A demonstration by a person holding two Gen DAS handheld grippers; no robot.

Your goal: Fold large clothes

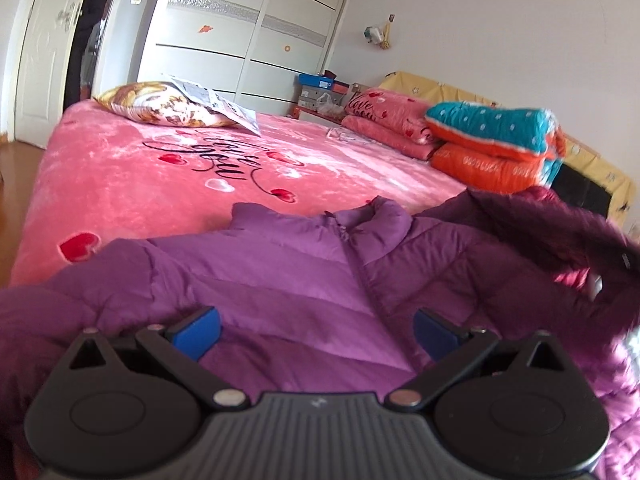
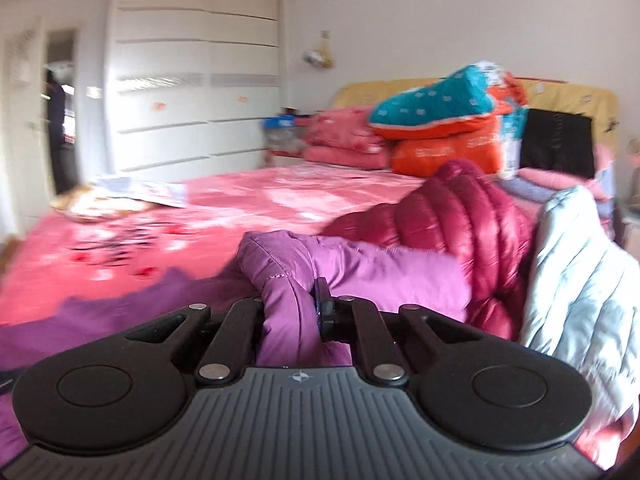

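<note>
A purple puffer jacket [image 1: 288,276] lies spread on the pink bed [image 1: 132,172], front up, collar pointing away. My left gripper [image 1: 316,332] hovers just over its lower front, open, blue pads wide apart with nothing pinched. In the right wrist view my right gripper [image 2: 304,308] is shut on a sleeve of the purple jacket [image 2: 288,280], which bulges up between the fingers and trails off to the right. The left finger is hidden by the fabric.
A dark red puffer jacket [image 2: 452,216] and a pale blue one [image 2: 580,264] lie at the right. Folded quilts in teal and orange [image 1: 496,144] and pink [image 1: 392,120] are stacked by the headboard. A pillow with papers [image 1: 168,104] rests at the far left; a white wardrobe [image 1: 248,28] stands behind.
</note>
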